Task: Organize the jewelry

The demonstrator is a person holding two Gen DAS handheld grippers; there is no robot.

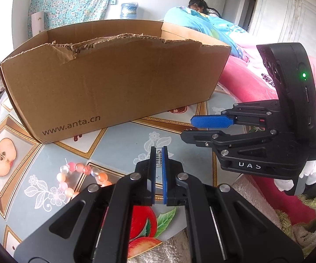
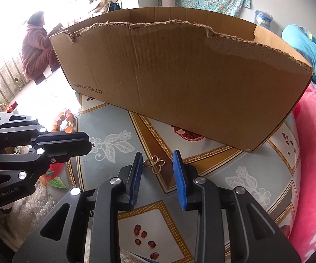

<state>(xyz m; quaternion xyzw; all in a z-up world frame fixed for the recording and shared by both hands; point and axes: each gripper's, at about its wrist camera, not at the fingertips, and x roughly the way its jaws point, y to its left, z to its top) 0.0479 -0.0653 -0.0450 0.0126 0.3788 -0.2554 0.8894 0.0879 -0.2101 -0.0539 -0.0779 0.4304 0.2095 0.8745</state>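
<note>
Two grippers: both low over the patterned tablecloth (image 1: pixel 118 144), in front of the box (image 1: pixel 114 83).
Bracelet (image 1: pixel 81 179): pink, orange and clear beads, lying on the cloth at the left of the left wrist view, partly hidden behind the gripper's frame.
Left gripper (image 1: pixel 159 160): blue pads nearly pressed together, pinching a small silver piece (image 1: pixel 158 160) with a row of tiny stones; what kind of jewelry it is cannot be told.
Box writing: "www.anta.cn" printed low on the brown cardboard front; the near wall's top edge is torn and ragged.
Right gripper (image 2: pixel 157 171): fingers spread, holding nothing.
Butterfly (image 2: pixel 154 164): thin gold wire piece lying flat on the cloth between the right gripper's fingertips, touching neither pad as far as can be seen.
Gripper labels: "UAS", partly legible, on the right gripper's body in the left wrist view; "GenRobot.AI" on the left gripper's body in the right wrist view.
Cloth print: apples, pomegranate seeds, white lace flowers.
</note>
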